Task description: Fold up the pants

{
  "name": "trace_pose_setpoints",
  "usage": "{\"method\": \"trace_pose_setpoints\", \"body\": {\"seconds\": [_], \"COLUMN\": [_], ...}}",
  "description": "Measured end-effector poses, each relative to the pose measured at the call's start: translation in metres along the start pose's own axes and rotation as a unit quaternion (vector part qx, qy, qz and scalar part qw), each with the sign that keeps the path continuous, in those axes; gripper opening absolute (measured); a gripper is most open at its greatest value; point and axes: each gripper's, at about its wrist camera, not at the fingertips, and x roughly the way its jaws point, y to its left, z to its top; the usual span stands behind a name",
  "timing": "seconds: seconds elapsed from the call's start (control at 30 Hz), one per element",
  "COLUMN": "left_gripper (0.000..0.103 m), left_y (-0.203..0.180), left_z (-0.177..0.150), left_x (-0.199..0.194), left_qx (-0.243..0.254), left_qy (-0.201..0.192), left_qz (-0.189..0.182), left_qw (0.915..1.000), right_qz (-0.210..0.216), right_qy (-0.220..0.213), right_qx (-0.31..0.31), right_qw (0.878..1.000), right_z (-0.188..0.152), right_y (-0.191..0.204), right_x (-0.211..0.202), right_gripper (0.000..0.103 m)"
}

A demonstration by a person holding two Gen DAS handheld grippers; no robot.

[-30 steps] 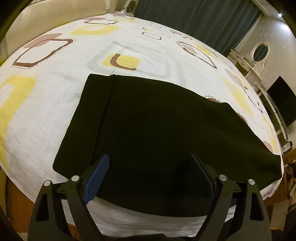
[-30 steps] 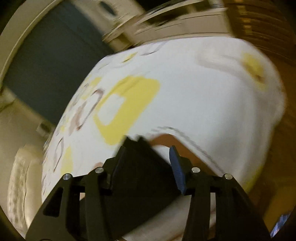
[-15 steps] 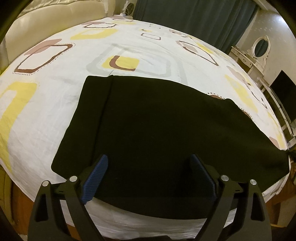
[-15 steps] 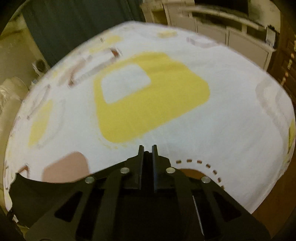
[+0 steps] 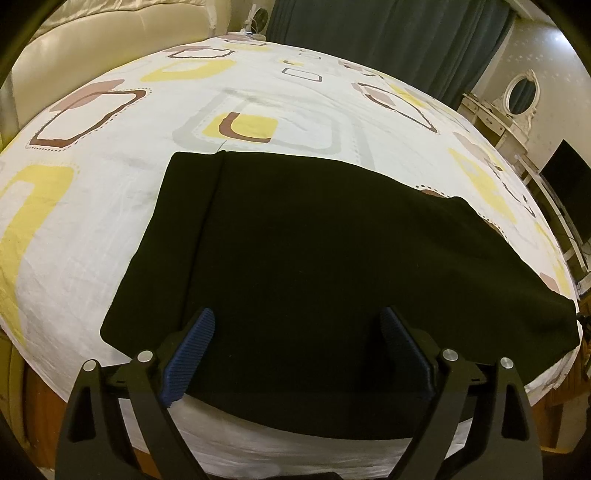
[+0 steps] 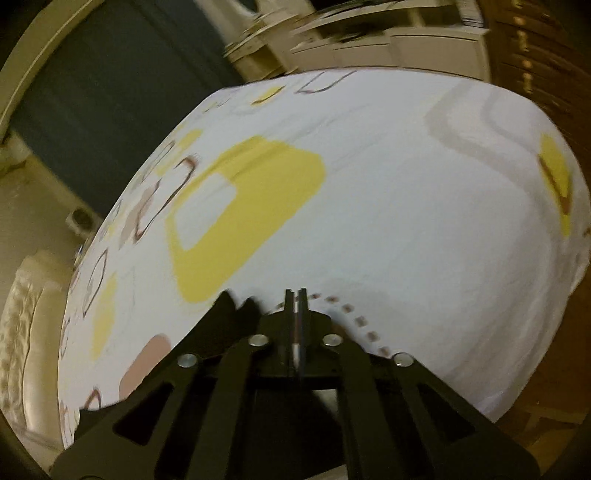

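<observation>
Black pants (image 5: 314, 240) lie flat across the patterned bed sheet (image 5: 110, 206), waistband at the left, leg end reaching the bed's right edge. My left gripper (image 5: 297, 317) hovers open over the near edge of the pants, its blue pads (image 5: 192, 343) wide apart with cloth below them. In the right wrist view my right gripper (image 6: 295, 295) shows only a thin slit between its fingers, and its jaws are opening. The pants' end (image 6: 229, 314) bunches up against its left finger and runs under it.
A padded cream headboard (image 5: 74, 48) stands behind the bed. Dark curtains (image 5: 388, 33) hang at the back. A white dresser with an oval mirror (image 5: 521, 92) and a dark screen (image 5: 569, 184) stand to the right. Past the bed in the right wrist view are white cabinets (image 6: 388, 44).
The right gripper went from open around the pants' end to nearly shut. That end has been drawn out toward the bed's right edge. The left gripper has stayed open in place.
</observation>
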Motion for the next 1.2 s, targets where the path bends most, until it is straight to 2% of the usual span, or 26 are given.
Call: {"method": "trace_pose_setpoints", "body": {"seconds": [0.07,0.13,0.23,0.4,0.43,0.5,0.53,0.57,0.63,0.7,0.73,0.77,0.8,0.9,1.0,1.13,1.2], "left_gripper": [0.091,0.091,0.091,0.091,0.091,0.091,0.091,0.091,0.091,0.091,0.091,0.091,0.091,0.092,0.092,0.092,0.092], "left_y": [-0.001,-0.001,-0.001,-0.001,-0.001,-0.001,-0.001,-0.001,-0.001,-0.001,-0.001,-0.001,-0.001,-0.002,-0.003,-0.002,-0.002], "left_z": [0.000,0.000,0.000,0.000,0.000,0.000,-0.001,-0.001,-0.001,-0.001,-0.001,-0.001,-0.001,-0.001,-0.002,-0.001,-0.001], "left_x": [0.000,0.000,0.000,0.000,0.000,0.000,0.000,0.000,0.000,0.000,0.000,0.000,0.000,0.001,0.001,0.001,0.001], "left_qx": [-0.001,-0.001,-0.001,-0.001,-0.001,0.000,0.000,0.000,0.001,0.001,0.000,0.000,0.000,0.002,0.005,0.003,0.003], "left_qy": [0.000,0.000,-0.001,-0.002,-0.002,-0.002,-0.002,-0.002,-0.003,-0.003,-0.003,-0.003,-0.003,-0.004,-0.004,-0.003,-0.003], "left_qz": [0.001,0.001,0.001,0.002,0.002,0.002,0.001,0.001,0.002,0.002,0.002,0.002,0.002,0.002,0.003,0.002,0.003], "left_qw": [1.0000,1.0000,1.0000,1.0000,1.0000,1.0000,1.0000,1.0000,1.0000,1.0000,1.0000,1.0000,1.0000,1.0000,1.0000,1.0000,1.0000], "right_qz": [0.004,0.006,0.015,-0.030,-0.037,-0.053,-0.060,-0.054,-0.038,0.009,0.041,0.056,0.052,0.004,-0.038,-0.046,-0.031], "right_qy": [0.005,0.009,0.024,0.069,0.070,0.067,0.064,0.058,0.038,0.006,-0.029,-0.052,-0.068,-0.027,0.001,0.000,0.005], "right_qx": [-0.009,-0.025,-0.055,-0.137,-0.150,-0.167,-0.174,-0.177,-0.196,-0.197,-0.188,-0.179,-0.171,-0.119,-0.115,-0.089,-0.067], "right_qw": [1.000,1.000,0.998,0.988,0.985,0.982,0.981,0.981,0.979,0.980,0.981,0.981,0.982,0.992,0.993,0.995,0.997], "right_z": [0.004,0.009,0.014,0.009,0.007,0.002,0.000,-0.002,-0.005,-0.006,-0.005,-0.004,-0.001,0.008,-0.005,-0.006,-0.004], "right_y": [0.008,0.017,0.035,0.067,0.071,0.076,0.079,0.082,0.095,0.109,0.113,0.112,0.107,0.066,0.057,0.049,0.045], "right_x": [0.004,0.011,0.023,0.048,0.048,0.047,0.044,0.039,0.019,-0.011,-0.035,-0.049,-0.055,-0.021,0.017,0.032,0.026], "right_gripper": [0.041,0.045,0.058,0.058,0.057,0.040,0.023,0.017,0.012,0.011,0.011,0.010,0.010,0.010,0.010,0.012,0.016]}}
